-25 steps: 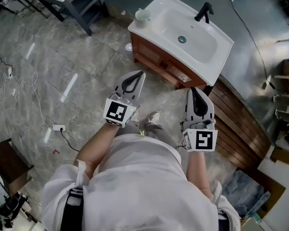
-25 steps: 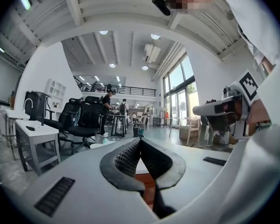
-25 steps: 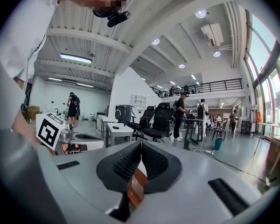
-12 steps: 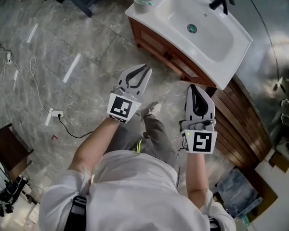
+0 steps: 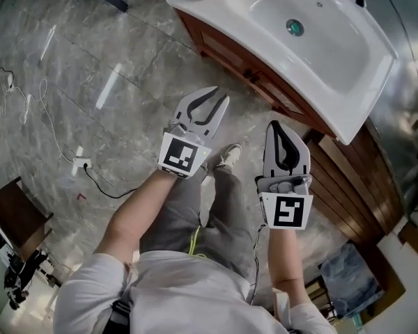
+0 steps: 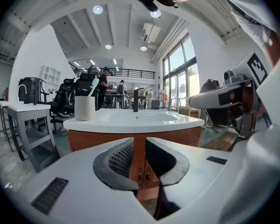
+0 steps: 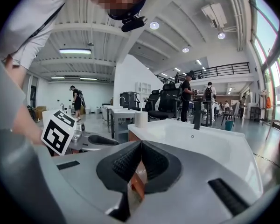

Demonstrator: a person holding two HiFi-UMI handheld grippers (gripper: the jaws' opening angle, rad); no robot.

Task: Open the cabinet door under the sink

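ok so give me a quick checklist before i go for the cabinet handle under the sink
1. Left tool open: ok. Its jaws are apart, have just been opening, and nothing is between them.
2. Lined up with the door handles: ok. They show through its gap in the left gripper view.
3. Left tool at the handles: not ok. Bare floor lies between it and the cabinet.
4. Right tool free: ok. It is shut and empty.
5. Cabinet shut: ok. Its front looks flush in the left gripper view.
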